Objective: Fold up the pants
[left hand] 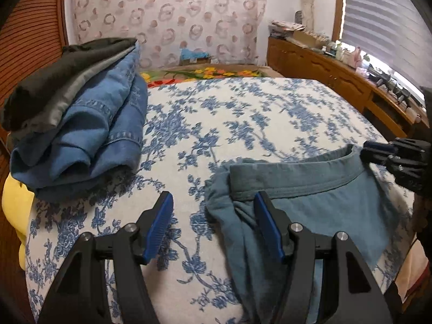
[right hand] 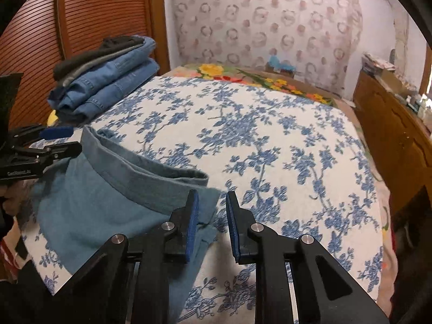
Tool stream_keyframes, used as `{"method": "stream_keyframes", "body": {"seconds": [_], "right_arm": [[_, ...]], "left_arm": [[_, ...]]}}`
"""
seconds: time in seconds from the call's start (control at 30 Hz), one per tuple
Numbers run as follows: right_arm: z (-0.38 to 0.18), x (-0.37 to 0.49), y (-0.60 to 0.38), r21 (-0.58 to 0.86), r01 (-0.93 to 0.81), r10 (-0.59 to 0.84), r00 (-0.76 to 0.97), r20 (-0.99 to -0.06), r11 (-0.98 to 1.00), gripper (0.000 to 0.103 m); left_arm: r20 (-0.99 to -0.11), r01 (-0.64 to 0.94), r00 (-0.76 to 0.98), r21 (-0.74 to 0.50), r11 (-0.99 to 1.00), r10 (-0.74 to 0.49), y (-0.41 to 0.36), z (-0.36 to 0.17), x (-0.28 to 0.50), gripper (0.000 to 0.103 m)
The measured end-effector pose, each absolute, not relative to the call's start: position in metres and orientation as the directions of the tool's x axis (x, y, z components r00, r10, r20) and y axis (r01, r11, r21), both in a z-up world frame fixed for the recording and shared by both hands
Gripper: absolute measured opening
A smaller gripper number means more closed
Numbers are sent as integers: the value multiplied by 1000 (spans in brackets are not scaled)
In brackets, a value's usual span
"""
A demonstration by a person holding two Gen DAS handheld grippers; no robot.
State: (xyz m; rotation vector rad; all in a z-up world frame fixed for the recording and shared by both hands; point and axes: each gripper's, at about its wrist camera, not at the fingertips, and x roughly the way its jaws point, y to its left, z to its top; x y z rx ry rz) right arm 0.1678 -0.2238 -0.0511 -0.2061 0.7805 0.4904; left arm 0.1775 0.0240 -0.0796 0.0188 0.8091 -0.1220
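Teal pants point(left hand: 318, 197) lie on the bed point(left hand: 243, 113) with the waistband point(right hand: 140, 172) toward the far side. In the left wrist view my left gripper point(left hand: 213, 195) stands open at the bunched left end of the waistband, its right finger over the cloth. From the right wrist view the left gripper point(right hand: 63, 140) shows side-on at that end. My right gripper point(right hand: 211, 193) is at the other waistband end, its jaws narrow but apart. The cloth's edge reaches into the gap and the pads do not press it. From the left, the right gripper point(left hand: 378, 151) touches the waistband corner.
A stack of folded jeans and dark clothes point(left hand: 81, 124) sits at the bed's far left, with a yellow item point(left hand: 16, 210) below it. A wooden dresser point(left hand: 337, 81) with clutter runs along the right. A slatted wooden door point(right hand: 94, 13) stands left. A flowered blanket point(right hand: 270, 81) covers the far end.
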Motion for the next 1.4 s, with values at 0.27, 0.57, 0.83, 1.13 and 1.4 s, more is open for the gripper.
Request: {"method": "stream_keyframes", "body": {"seconds": [0.27,0.57,0.83,1.13,1.4], "right_arm": [[-51,169,-227,22,-478,347,604,-718,878,19],[-45,145,-229,52,-491,379,596,-708,870,20],[-50,115,-236,92,-497,403,567,-718,863,29],[-59,82,-245,129,-515,430,524,-735,847,29],[-66,66,-241,117,-537,430,509,-746,836,29]], "left_arm": [[-717,110,689,-42,993,-107,26,-80,169,62],[-688,147,713,-40,988,-134,17,-64,146,62],[-696,166,700,-57,985,-158,11,-68,126,62],[-712,171,681,-75,982,-173,8,-82,98,62],[-689,216,682,-132,968,-246,11,-85,68,46]]}}
